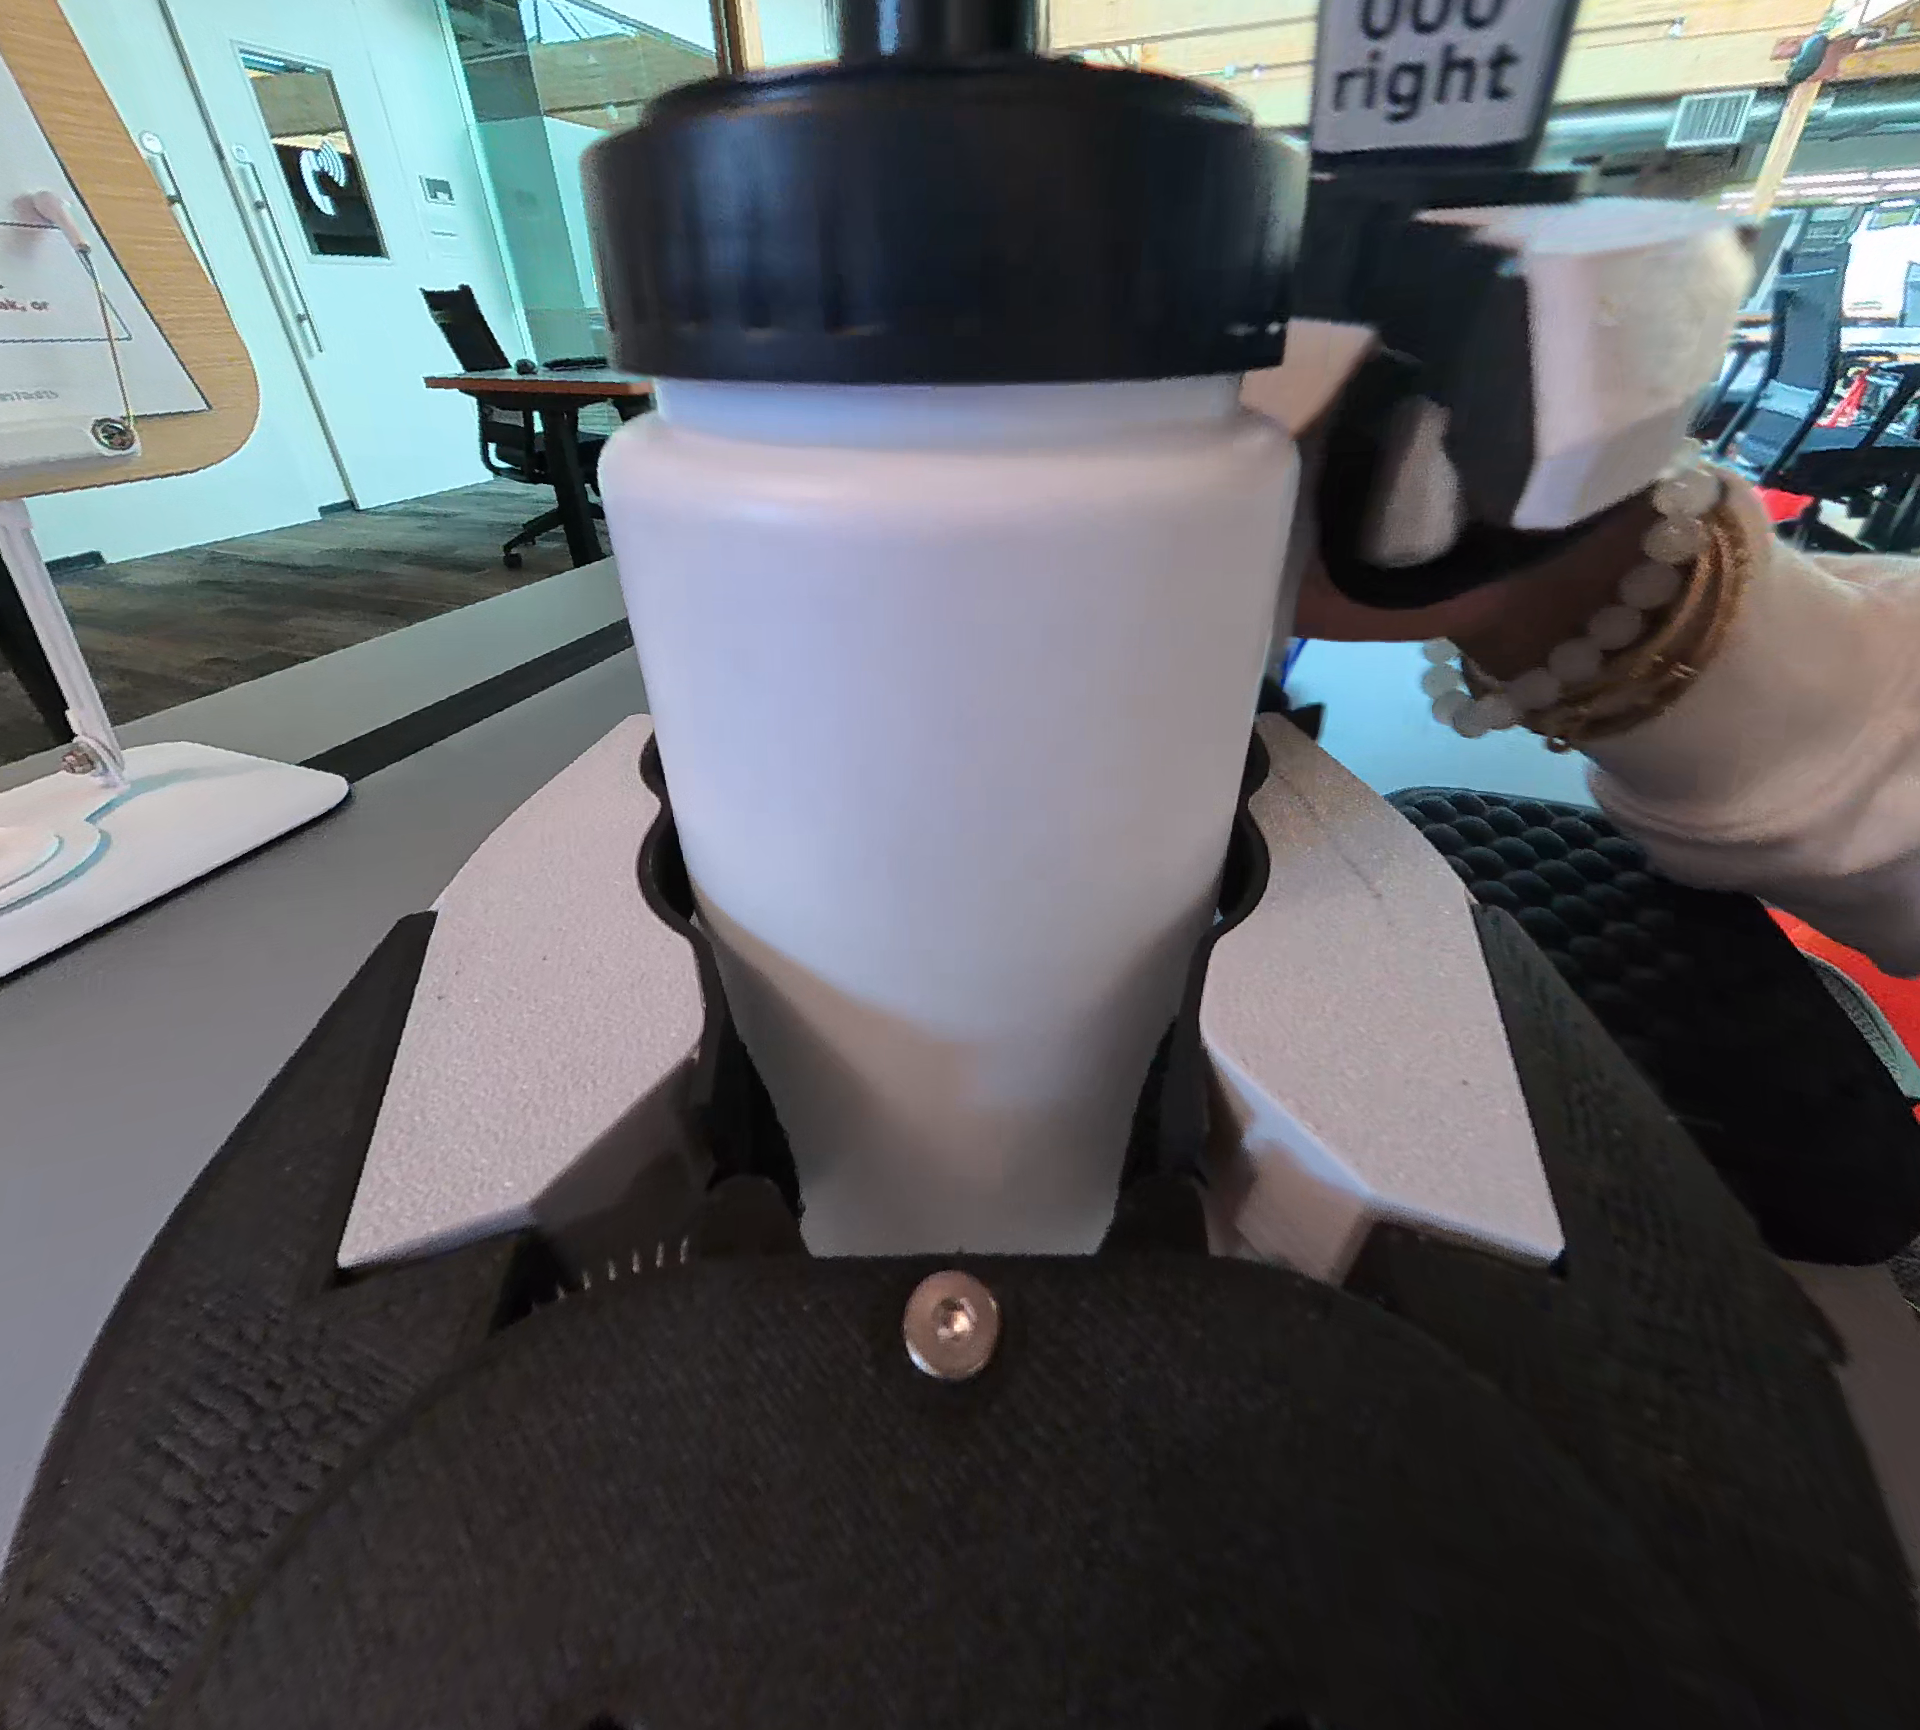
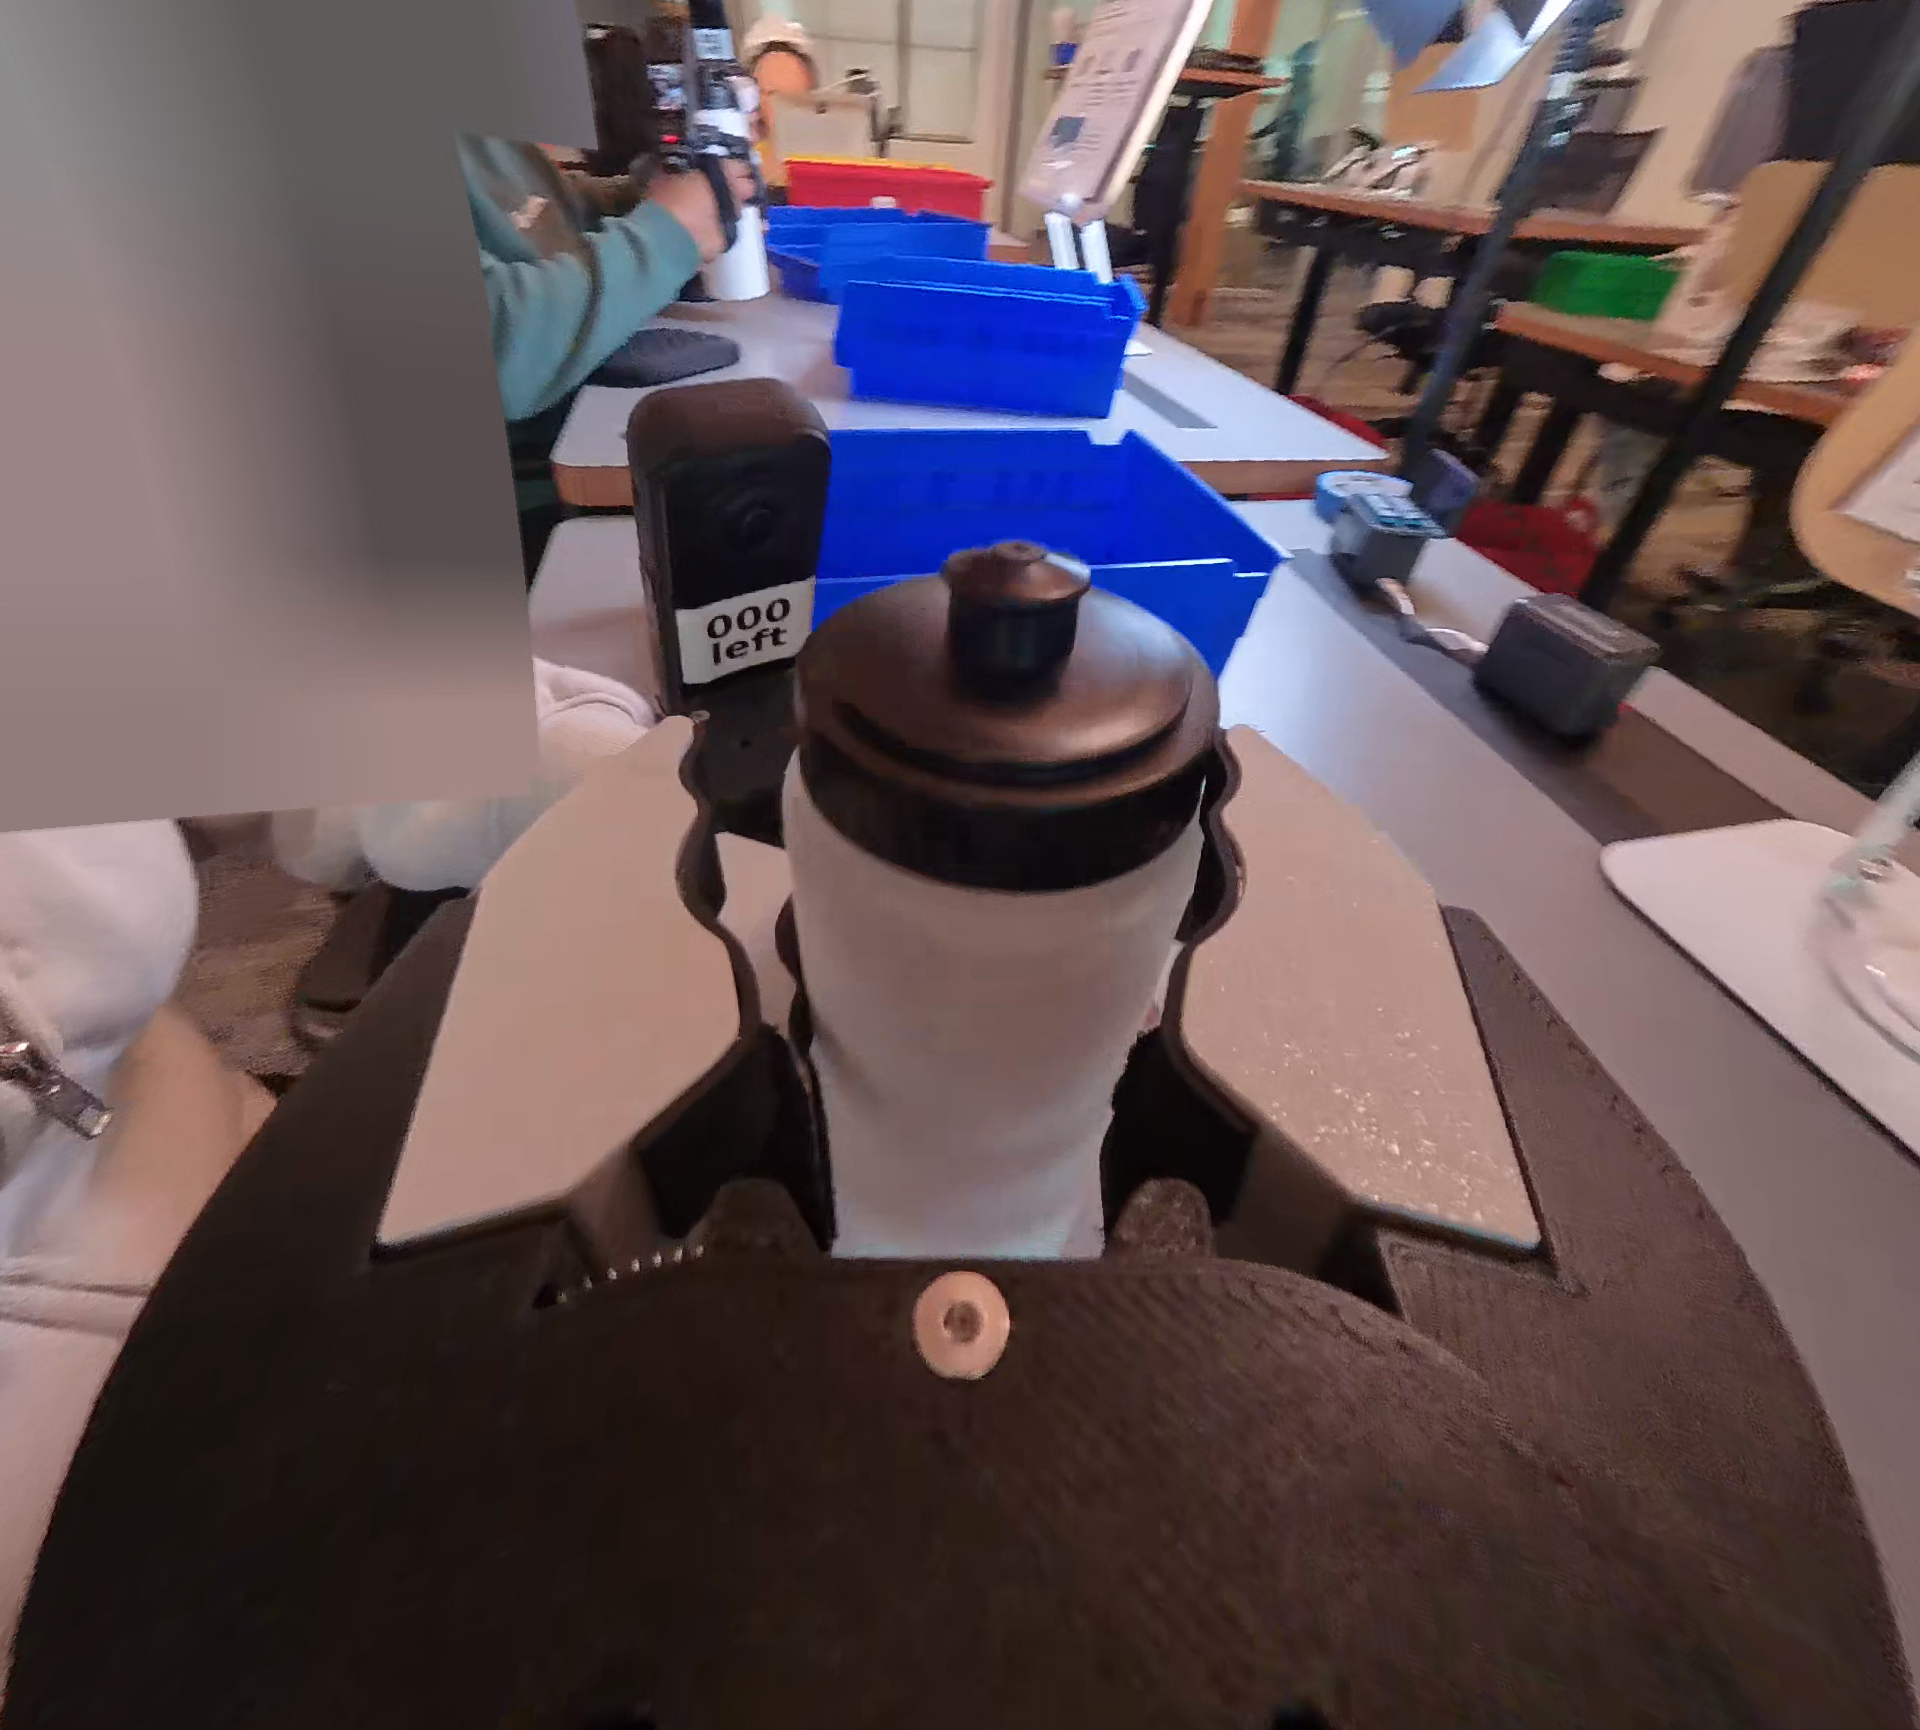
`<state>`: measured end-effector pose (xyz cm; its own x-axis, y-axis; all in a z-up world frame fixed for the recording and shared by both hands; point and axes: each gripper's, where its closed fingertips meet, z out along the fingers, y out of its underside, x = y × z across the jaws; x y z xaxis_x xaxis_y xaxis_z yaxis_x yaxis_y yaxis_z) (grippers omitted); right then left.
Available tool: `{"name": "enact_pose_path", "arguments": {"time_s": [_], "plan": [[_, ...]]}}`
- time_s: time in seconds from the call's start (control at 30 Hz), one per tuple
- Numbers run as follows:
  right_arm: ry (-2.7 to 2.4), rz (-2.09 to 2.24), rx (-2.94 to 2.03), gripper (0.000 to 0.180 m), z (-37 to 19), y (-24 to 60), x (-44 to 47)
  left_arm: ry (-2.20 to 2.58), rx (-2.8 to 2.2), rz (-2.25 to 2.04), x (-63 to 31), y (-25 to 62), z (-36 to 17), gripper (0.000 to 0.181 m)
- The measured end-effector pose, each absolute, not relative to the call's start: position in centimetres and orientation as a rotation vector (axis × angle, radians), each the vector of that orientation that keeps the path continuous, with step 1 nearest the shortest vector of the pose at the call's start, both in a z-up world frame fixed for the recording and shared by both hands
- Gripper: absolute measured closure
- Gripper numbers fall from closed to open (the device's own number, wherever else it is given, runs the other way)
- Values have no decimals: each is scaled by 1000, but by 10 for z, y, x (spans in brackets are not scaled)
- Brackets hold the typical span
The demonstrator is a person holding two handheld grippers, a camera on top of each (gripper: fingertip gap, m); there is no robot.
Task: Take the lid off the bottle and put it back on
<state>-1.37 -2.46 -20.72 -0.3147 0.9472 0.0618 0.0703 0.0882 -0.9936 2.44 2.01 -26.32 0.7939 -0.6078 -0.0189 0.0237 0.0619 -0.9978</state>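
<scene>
A white bottle (image 1: 935, 693) with a black lid (image 1: 935, 226) stands upright over the grey table (image 1: 156, 1109). My left gripper (image 1: 956, 776) is shut on the bottle's body, with both fingers pressed against its sides. In the right wrist view the lid (image 2: 997, 745) sits on the bottle (image 2: 966, 1036) between the tips of my right gripper (image 2: 961, 787). Its jaws straddle the lid: the right one touches the rim, and a narrow gap shows at the left one. The right gripper (image 1: 1455, 392) also shows beside the lid in the left wrist view.
Blue bins (image 2: 1039, 517) stand on the table behind the bottle, with more bins farther back (image 2: 977, 340). A white stand base (image 2: 1766, 932) lies to the right, and it also shows at the left of the left wrist view (image 1: 156, 828). A dark box (image 2: 1558, 662) lies nearby. Another person (image 2: 582, 267) works at the far end. About 7 cm separates my left fingertips from my right.
</scene>
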Motion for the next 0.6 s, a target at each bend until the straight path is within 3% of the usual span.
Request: {"name": "enact_pose_path", "arguments": {"time_s": [0.17,0.23,0.3,0.4,0.6], "plan": [[-1442,1164,-1068,95,-210,-26,11,490,-1444,-508,22,21,-263,80],[-1434,1128,-1049,107,-210,-30,19,479,-1445,-508,20,21,-263,81],[-1451,1145,-997,133,-207,-36,27,477,-1447,-507,20,21,-263,80],[-1385,1208,-983,124,-195,-25,27,484,-1449,-501,21,22,-263,80],[-1444,1525,-870,73,-181,-26,-8,488,-1448,-507,21,22,-263,80]]}}
